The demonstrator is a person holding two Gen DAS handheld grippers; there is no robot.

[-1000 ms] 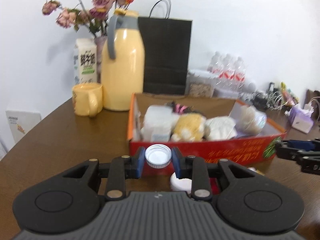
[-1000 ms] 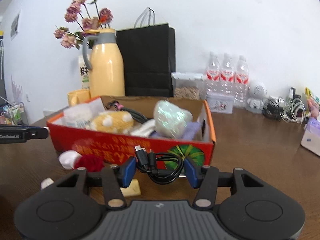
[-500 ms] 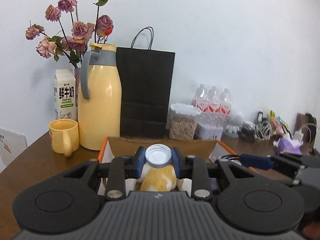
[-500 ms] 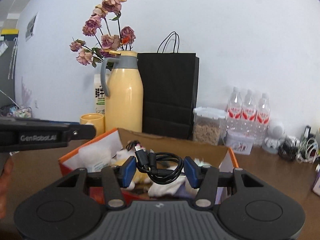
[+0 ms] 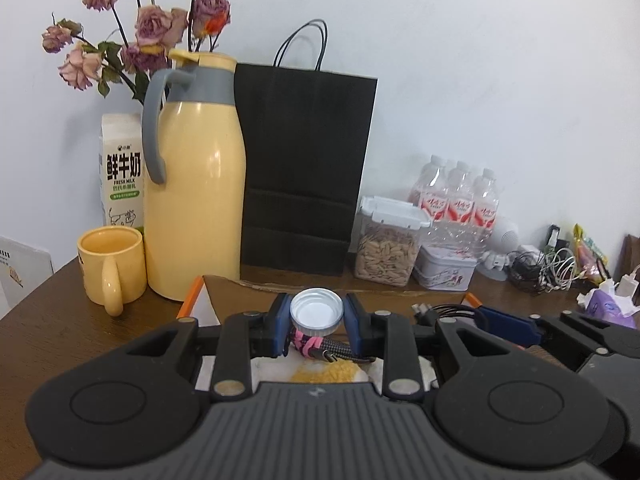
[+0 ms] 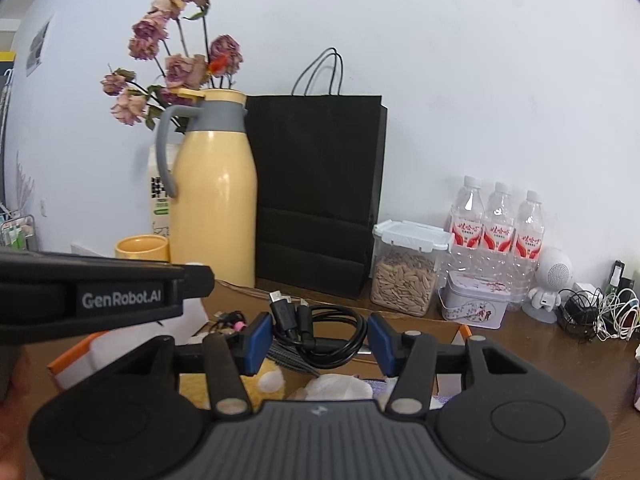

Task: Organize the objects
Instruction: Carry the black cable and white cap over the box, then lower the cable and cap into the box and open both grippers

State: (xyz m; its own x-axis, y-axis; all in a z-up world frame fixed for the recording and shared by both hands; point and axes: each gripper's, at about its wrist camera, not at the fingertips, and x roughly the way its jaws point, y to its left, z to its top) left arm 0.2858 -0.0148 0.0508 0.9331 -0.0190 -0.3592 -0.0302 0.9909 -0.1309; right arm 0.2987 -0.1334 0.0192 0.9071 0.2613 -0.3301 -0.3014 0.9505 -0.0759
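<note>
The left gripper point(image 5: 317, 322) is clamping a white bottle cap point(image 5: 317, 314) between its blue pads, with the cap's hollow side facing the camera; directly below and just beyond the cap a braided cable with a pink tie point(image 5: 320, 344) is lying inside the orange cardboard box point(image 5: 192, 300), on top of something yellow and fuzzy point(image 5: 324, 372); the gripper is hanging over the box's open top, and the box's far brown flap is showing just ahead of the fingertips.

The right gripper point(image 6: 318, 336) is gripping a coiled black USB cable point(image 6: 320, 332) across its loops, the plugs sticking up toward its left pad; it too is hovering over the box point(image 6: 72, 356), with a white crumpled item point(image 6: 340, 386) lying beneath it; to its left the other gripper's black body is crossing the view at about the same height, so the two tools are sitting side by side.

Ahead of both tools, a yellow thermos jug point(image 5: 192, 184) is standing beyond the box, a yellow mug point(image 5: 110, 268) to the left of the jug and a black paper bag point(image 5: 304, 168) to the right of it; further right, a clear container of seeds point(image 5: 386, 252) and water bottles point(image 5: 460, 200) are standing on the brown table point(image 5: 48, 328).
</note>
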